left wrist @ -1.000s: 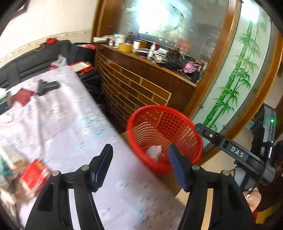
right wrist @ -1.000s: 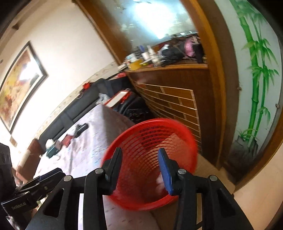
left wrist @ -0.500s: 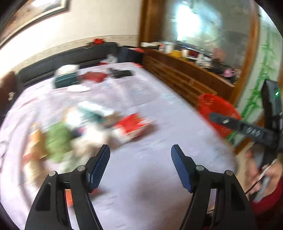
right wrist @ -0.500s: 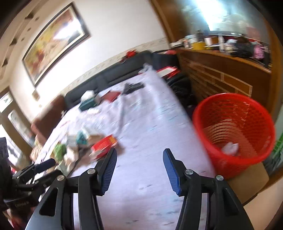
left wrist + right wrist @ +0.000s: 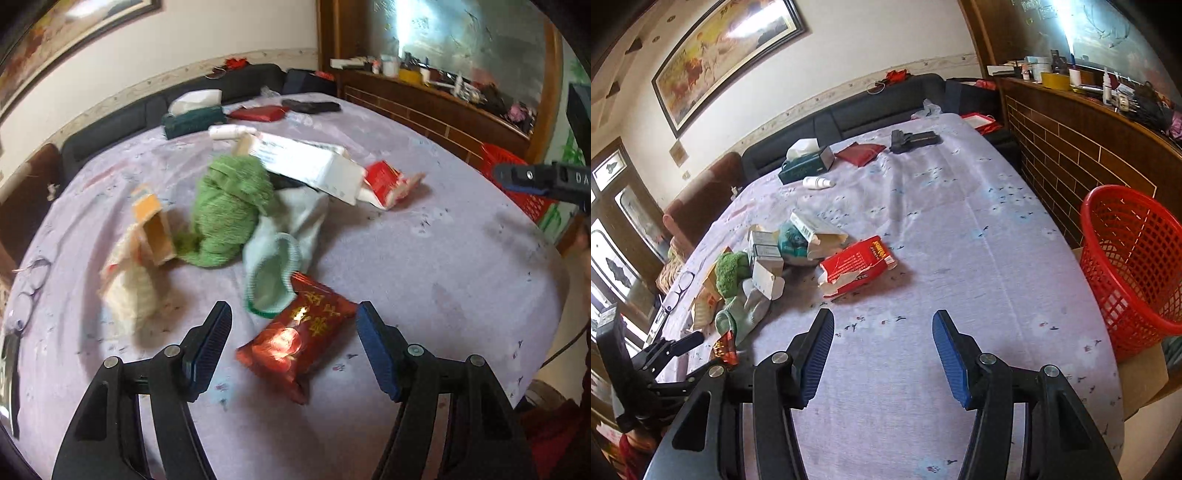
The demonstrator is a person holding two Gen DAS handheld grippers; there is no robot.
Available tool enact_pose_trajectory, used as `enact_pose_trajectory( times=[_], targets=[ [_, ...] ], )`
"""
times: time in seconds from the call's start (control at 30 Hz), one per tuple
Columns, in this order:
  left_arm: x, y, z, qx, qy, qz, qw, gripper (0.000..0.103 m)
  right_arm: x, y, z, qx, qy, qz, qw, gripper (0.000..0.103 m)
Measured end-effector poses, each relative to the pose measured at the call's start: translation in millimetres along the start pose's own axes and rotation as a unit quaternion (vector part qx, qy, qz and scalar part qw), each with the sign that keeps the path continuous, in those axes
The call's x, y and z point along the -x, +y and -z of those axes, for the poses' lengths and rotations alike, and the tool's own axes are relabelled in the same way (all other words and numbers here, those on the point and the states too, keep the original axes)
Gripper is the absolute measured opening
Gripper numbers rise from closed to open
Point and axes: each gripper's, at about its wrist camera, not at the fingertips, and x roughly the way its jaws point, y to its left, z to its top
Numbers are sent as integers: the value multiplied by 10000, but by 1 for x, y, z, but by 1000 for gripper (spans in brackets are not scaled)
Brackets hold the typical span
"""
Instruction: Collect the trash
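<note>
A pile of trash lies on the lilac tablecloth [image 5: 960,221]: a torn red carton [image 5: 857,264], white boxes [image 5: 816,232], a green cloth [image 5: 229,206], a pale sock [image 5: 280,258] and a cream box [image 5: 151,225]. Nearest me is a dark red foil packet [image 5: 299,332]. My left gripper [image 5: 292,308] hovers over it, jaws closing, with the packet lying between the fingers and the pads apart from it. My right gripper [image 5: 882,314] stands open over bare cloth, nothing between its fingers. The red mesh basket [image 5: 1134,266] stands off the table's right edge.
At the far end lie a dark green tissue box [image 5: 805,164], a white bottle [image 5: 818,182], a red pouch [image 5: 860,153] and a black item [image 5: 912,140]. Glasses [image 5: 679,288] rest at the left edge. A dark sofa [image 5: 886,107] and a wooden sideboard [image 5: 1089,147] border the table.
Both grippers swung left, away from the red basket and over to the trash pile. The left one came down over the dark red packet. Both sets of jaws stand a little wider.
</note>
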Motion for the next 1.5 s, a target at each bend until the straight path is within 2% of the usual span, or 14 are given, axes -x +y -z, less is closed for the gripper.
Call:
enact_pose_trajectory(
  times=[0.03,0.1,0.17,0.33,0.47,0.53,0.73,0.77,1.0,1.07,1.2,1.5],
  targets=[
    [-4,-3,1,-36,43,34,10000,65,-2,0,-1,-32,40,-31,10000,60],
    [-13,-9,3,-103,151,12,9998,51,-6,-1,-2,-133,134,-133,9997,60],
    [-19,-13,6,-103,246,3,9996,44,-13,-2,-5,-243,243,-246,9991,60],
    [-21,-17,4,14,218,-3,9998,41,-39,3,-17,-598,470,-595,9953,60],
    [-16,-24,5,-70,17,-230,9997,36,-70,5,-32,-884,606,-553,9927,59],
    [-8,-26,8,-120,-207,-206,9995,36,-86,5,-37,-941,704,-341,9925,59],
    [7,-25,11,-31,-640,-242,9977,36,-121,0,-40,-1163,951,-244,9884,24],
    [8,-24,10,-3,-664,-237,9975,36,-121,0,-38,-1142,938,-244,9887,12],
    [13,-18,3,481,-938,-376,9937,36,-71,18,-23,-639,96,-168,9978,4],
    [15,-19,1,587,-1055,-565,9911,36,-55,24,-16,-537,-155,-156,9983,4],
    [14,-22,1,619,-1063,-669,9901,36,-28,36,1,-253,-656,-115,9975,4],
    [13,-21,3,667,-1099,-794,9885,36,-4,52,14,61,-937,-117,9955,3]
  ],
)
